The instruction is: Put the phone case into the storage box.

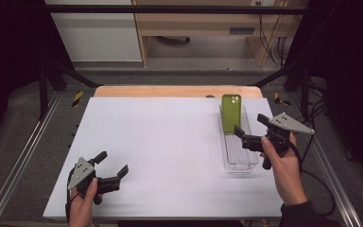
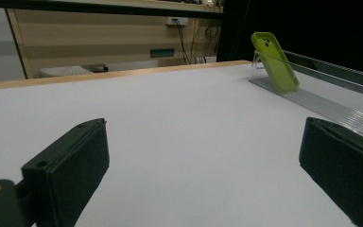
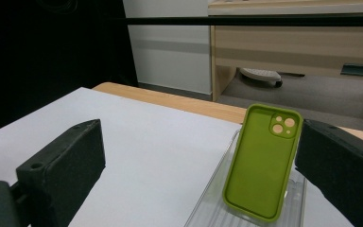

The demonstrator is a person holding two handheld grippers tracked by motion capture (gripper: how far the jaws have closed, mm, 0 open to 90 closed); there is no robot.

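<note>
Left gripper (image 1: 115, 166) low at near-left table (image 1: 160, 142) corner, jaws wide apart, empty. Right gripper (image 1: 249, 126) over clear tray (image 1: 239, 163), jaws spread, apparently not touching green phone case (image 1: 230, 112) leaning upright at tray's far end.

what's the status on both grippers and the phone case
Left gripper open, idle. Right gripper open, over clear tray. Green phone case propped inside, ungripped. Nothing blocking.

green phone case (image 1: 230, 112) leaning upright in clear tray (image 1: 238, 161)
</note>
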